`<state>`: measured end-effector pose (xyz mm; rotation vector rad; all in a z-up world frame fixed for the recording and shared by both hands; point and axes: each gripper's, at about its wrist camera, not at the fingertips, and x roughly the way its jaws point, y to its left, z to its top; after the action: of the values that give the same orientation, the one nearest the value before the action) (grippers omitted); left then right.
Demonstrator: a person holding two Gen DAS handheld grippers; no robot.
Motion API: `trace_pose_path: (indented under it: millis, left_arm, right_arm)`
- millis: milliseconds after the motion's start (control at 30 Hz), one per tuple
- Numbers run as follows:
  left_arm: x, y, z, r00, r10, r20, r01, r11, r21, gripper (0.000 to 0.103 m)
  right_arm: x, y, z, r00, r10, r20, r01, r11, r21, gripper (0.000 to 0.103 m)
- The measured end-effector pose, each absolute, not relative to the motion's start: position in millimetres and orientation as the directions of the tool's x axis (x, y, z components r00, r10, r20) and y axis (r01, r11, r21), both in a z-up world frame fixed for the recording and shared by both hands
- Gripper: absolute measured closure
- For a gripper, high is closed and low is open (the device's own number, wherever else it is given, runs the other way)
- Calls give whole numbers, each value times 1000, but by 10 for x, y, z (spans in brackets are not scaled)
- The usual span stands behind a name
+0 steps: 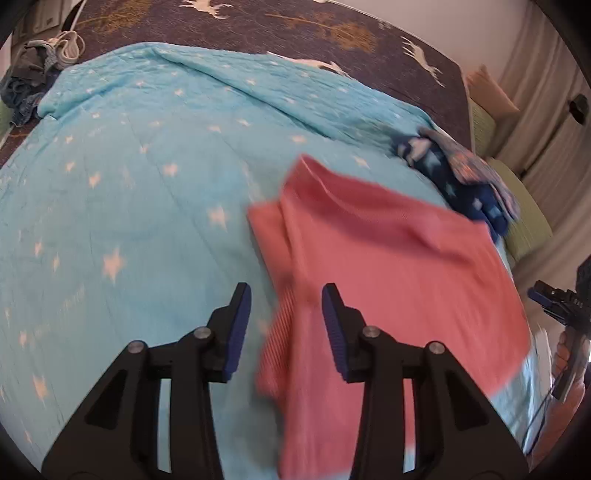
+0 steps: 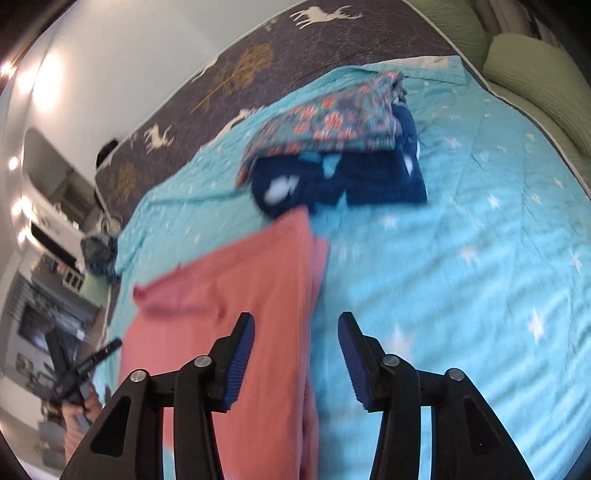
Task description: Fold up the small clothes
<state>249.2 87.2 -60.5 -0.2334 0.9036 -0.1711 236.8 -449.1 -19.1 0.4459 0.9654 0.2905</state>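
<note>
A pink ribbed garment (image 1: 388, 258) lies spread on the light blue star blanket (image 1: 129, 184); it also shows in the right wrist view (image 2: 236, 295). My left gripper (image 1: 286, 295) is open and empty above the garment's left edge. My right gripper (image 2: 297, 325) is open and empty above the garment's right edge. The right gripper appears at the left view's right border (image 1: 557, 302), the left gripper at the right view's left border (image 2: 85, 369). Both views are motion-blurred.
A stack of folded clothes, a floral piece (image 2: 332, 118) on a navy star piece (image 2: 369, 177), lies beyond the pink garment, also in the left wrist view (image 1: 461, 173). A heap of clothes (image 1: 33, 74) sits at the far left corner. A dark deer-print cover (image 1: 295, 26) lies under the blanket. Green cushions (image 2: 524, 55) line the right side.
</note>
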Motion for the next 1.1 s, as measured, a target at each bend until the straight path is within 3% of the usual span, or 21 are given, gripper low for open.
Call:
trace_pose_path:
  millis: [267, 433, 533, 633, 667, 700, 733, 767, 800, 833, 867, 967, 1100]
  left_arm:
    - [2017, 771, -664, 579, -249, -776, 85, 965, -247, 60]
    - [1855, 765, -850, 528, -251, -811, 47, 963, -267, 51]
    - [1754, 760, -864, 535, -277, -798, 56, 954, -293, 44]
    - [1828, 749, -889, 523, -303, -796, 45, 943, -330, 43]
    - [1871, 748, -893, 523, -318, -790, 39, 936, -350, 48]
    - [1937, 740, -898, 528, -349, -774, 37, 920, -390, 70]
    - [1996, 735, -917, 523, -366, -770, 31, 911, -412, 85]
    - [2059, 739, -952, 512, -385, -768, 9, 896, -443, 92]
    - [2067, 744, -960, 521, -391, -758, -13, 885, -466, 93]
    - [2058, 741, -945, 533, -390, -751, -23, 881, -473, 93]
    - [2023, 715, -911, 547, -377, -747, -24, 885, -464, 93]
    - [1779, 658, -714, 592, -332, -734, 19, 917, -399, 93]
    - [1307, 614, -519, 583, -369, -724, 101, 917, -387, 94]
  right_arm:
    - [1737, -4432, -426, 464, 411, -785, -46, 896, 442, 49]
    - [1627, -4417, -494, 433, 492, -755, -30, 845, 534, 47]
    - [1506, -4418, -543, 432, 546, -718, -31, 805, 593, 40]
    - [1505, -4421, -629, 436, 594, -676, -15, 756, 654, 36]
    - [1557, -4420, -653, 445, 608, -658, -4, 735, 678, 35]
    - [1603, -4404, -666, 451, 624, -638, -1, 715, 699, 35]
    - [1697, -4391, -694, 456, 648, -610, 6, 683, 730, 34]
    - [1779, -4368, -726, 459, 659, -596, 18, 664, 747, 34]
    - [1858, -4330, -745, 466, 654, -596, 28, 662, 749, 45]
    - [1894, -4295, -735, 482, 631, -608, 37, 679, 733, 66]
    - [1936, -4239, -713, 487, 586, -648, 61, 717, 694, 95]
    - [1799, -4193, -508, 525, 561, -641, 36, 737, 675, 97]
    - [1433, -4249, -224, 524, 576, -627, -13, 742, 670, 97]
